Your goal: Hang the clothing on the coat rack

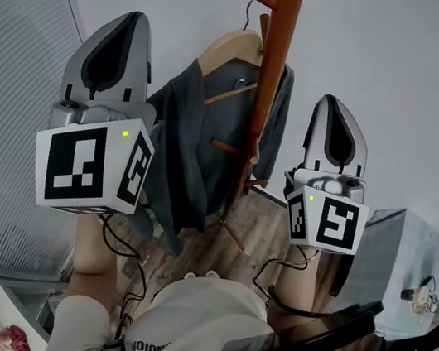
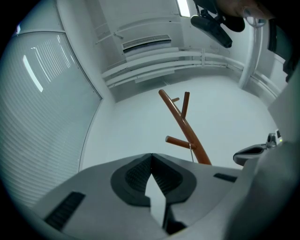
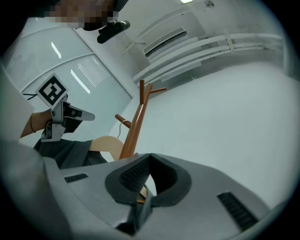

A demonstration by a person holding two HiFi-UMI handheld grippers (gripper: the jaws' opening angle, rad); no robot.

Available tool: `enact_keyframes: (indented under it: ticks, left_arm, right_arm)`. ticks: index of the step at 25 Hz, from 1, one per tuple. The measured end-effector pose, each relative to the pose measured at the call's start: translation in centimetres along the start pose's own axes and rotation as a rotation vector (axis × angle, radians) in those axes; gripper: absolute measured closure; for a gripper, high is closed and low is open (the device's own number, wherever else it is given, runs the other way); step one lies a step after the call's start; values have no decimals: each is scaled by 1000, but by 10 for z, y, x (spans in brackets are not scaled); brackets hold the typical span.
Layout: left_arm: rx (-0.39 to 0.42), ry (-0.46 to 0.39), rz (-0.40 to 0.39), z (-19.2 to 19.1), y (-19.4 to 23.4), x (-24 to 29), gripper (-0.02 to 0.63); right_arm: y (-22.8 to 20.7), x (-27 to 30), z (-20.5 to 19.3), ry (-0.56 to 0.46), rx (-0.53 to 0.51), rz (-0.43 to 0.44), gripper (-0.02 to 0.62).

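Clothing [image 1: 178, 146], dark grey, on a wooden hanger [image 1: 230, 46] hooked over a peg of the coat rack [image 1: 273, 71]. It is ahead of both tools and between them. Left tool [image 1: 134, 21]: jaws fully together, nothing in them, garment shoulder close on its right. Right tool [image 1: 335, 107]: jaws together too, empty, rack pole just to its left.

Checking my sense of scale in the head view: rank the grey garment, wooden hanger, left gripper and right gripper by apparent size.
Largest: grey garment and left gripper, about alike. The gripper is nearer the camera, so I won't rank them.
Then: right gripper.
Smallest: wooden hanger, partly covered by the garment.
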State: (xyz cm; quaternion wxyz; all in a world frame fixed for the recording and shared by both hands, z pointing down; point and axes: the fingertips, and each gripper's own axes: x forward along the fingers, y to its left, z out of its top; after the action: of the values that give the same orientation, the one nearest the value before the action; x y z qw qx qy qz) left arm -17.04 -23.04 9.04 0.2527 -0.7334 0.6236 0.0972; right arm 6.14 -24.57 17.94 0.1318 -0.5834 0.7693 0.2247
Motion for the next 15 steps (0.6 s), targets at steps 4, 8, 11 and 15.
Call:
enact_keyframes:
  ticks: [4, 8, 11, 15]
  left_arm:
    - [-4, -1, 1, 1, 2, 0, 592]
    - [5, -6, 5, 1, 3, 0, 592]
    - [12, -8, 5, -1, 3, 2, 592]
    - [20, -5, 3, -3, 4, 5, 592]
  right_arm:
    - [1, 1, 3, -4, -19, 5, 577]
    - [2, 2, 4, -5, -36, 8, 575]
    - [2, 6, 3, -4, -46, 8, 577]
    - [2, 10, 0, -4, -46, 8, 577]
